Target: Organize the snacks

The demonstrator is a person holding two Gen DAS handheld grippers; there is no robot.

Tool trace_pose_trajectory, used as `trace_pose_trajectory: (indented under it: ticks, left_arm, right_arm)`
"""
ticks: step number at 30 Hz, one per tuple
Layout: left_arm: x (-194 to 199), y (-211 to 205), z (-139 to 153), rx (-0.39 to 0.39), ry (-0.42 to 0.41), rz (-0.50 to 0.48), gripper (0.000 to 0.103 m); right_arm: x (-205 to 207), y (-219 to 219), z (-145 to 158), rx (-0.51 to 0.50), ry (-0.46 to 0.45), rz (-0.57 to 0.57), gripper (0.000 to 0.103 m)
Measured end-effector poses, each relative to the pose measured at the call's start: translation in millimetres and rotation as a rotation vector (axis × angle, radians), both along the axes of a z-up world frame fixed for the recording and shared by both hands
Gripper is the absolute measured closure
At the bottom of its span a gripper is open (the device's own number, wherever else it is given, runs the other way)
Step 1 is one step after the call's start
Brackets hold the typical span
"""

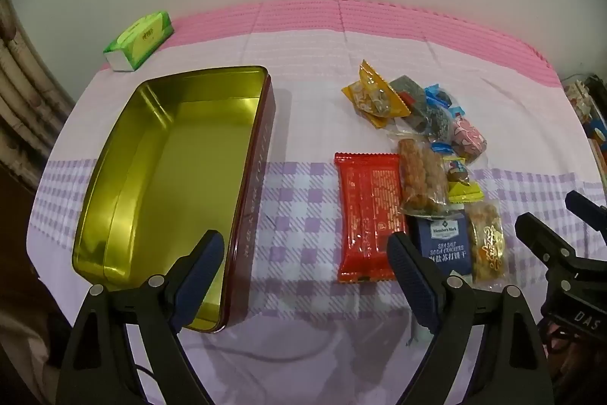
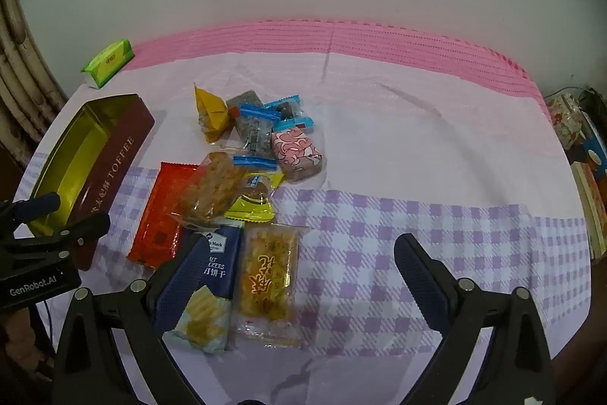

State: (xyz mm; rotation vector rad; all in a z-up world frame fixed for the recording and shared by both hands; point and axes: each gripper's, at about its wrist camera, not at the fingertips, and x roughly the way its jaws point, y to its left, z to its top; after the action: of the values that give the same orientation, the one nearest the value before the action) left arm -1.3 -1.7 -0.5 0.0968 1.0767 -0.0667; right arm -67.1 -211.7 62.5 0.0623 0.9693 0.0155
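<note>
An open toffee tin (image 1: pixel 250 200) with a gold inside and maroon walls lies at the left and holds nothing. Right of it is a loose heap of snacks: a red packet (image 1: pixel 368 215), a blue soda-cracker packet (image 1: pixel 445 245), a clear packet with gold characters (image 1: pixel 487 245), a bag of fried bites (image 1: pixel 421 177), a yellow packet (image 1: pixel 373 93) and a pink one (image 1: pixel 468 137). My left gripper (image 1: pixel 303 240) hangs open between the tin and the red packet, holding nothing. My right gripper (image 2: pixel 301 241) is open too, its left finger over the cracker packet (image 2: pixel 216 264), beside the gold-character packet (image 2: pixel 269 276).
A green tissue pack (image 1: pixel 140 38) sits at the far left corner of the table, near the wall. The cloth (image 2: pixel 417 215) is checked lilac in front and pink at the back. Books and boxes (image 2: pixel 592 185) stand past the right edge. A cable lies on the near cloth.
</note>
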Motion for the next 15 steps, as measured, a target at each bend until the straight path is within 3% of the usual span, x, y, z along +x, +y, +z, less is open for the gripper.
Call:
trace_pose_trajectory:
  ticks: [5, 15]
  left_arm:
    - [1, 7, 1, -0.026, 0.010, -0.002, 0.015]
    - [-1, 3, 1, -0.004, 0.008, -0.001, 0.015]
  right_arm:
    - [-1, 7, 0, -0.028, 0.002, 0.011, 0.006]
    - [-2, 9, -1, -0.024, 0.004, 0.004, 0.006]
